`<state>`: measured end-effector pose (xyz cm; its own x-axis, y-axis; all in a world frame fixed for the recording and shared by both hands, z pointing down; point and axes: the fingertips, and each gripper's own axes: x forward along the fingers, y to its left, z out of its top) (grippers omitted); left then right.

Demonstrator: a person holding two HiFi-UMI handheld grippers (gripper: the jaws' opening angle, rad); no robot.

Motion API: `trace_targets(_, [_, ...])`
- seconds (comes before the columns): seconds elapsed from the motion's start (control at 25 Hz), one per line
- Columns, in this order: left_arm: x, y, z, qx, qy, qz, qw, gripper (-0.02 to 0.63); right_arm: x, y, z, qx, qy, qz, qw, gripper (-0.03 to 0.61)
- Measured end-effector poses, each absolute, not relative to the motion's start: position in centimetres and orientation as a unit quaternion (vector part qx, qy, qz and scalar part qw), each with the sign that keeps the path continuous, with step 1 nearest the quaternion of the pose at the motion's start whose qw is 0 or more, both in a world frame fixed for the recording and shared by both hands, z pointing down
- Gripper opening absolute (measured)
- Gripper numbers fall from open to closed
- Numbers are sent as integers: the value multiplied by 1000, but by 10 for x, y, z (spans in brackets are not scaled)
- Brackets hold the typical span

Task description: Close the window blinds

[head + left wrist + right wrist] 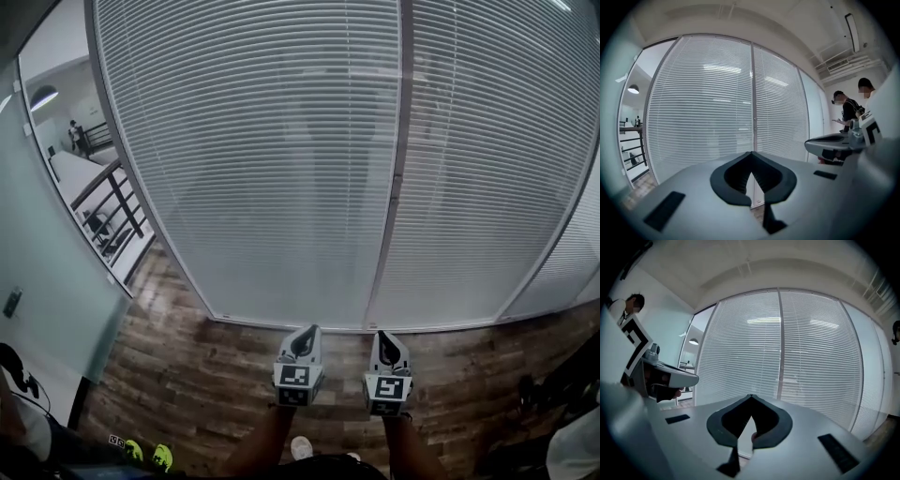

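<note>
The blinds (272, 159) are white with thin horizontal slats. They hang lowered over the full height of the window. A grey frame post (395, 187) splits them into 2 wide panels, and a 3rd, narrower panel (562, 272) hangs at the window's right edge. The slats lie level and evenly spaced. They are not fully shut, since light strips and dim shapes behind the glass show through them. Their bottom edges reach the frame's lower rail (281, 323). Their left edge ends at the frame's left post.
</note>
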<state>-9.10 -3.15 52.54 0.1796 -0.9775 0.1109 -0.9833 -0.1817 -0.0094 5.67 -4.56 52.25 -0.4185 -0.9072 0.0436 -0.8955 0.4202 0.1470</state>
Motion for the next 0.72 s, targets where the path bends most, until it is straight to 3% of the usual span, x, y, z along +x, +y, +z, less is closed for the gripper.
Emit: trace_targets(0.72, [-81,-10,516,757,-651,44,22,2,48,-37,510,515,-853,-75,51,2])
